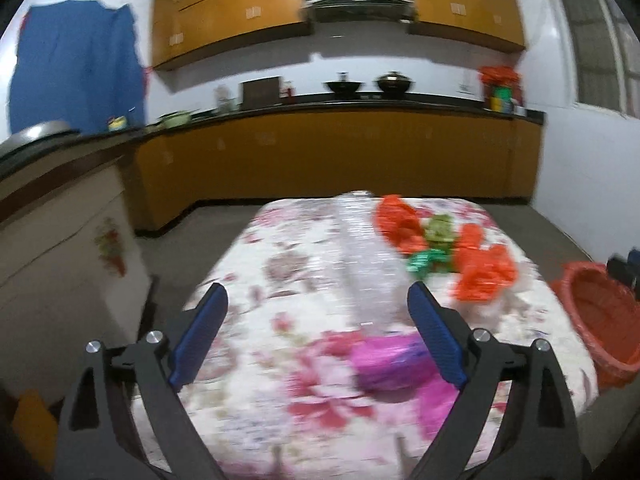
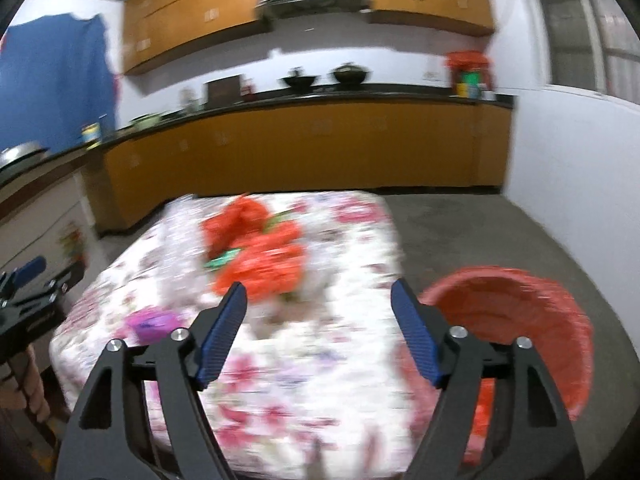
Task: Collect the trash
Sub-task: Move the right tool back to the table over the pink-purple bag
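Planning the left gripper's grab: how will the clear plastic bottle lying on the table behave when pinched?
The clear plastic bottle looks empty, so probably light. Lying on its side on the floral tablecloth, it may roll if nudged. Its thin ribbed wall likely dents under pressure.

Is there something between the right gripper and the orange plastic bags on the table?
Nothing visible blocks it. The right gripper is open and empty, and only bare floral tablecloth lies before the orange bags. The red basket stands beside the table, to the right.

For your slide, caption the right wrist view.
Open right gripper over floral table, orange bags ahead, red bin right.
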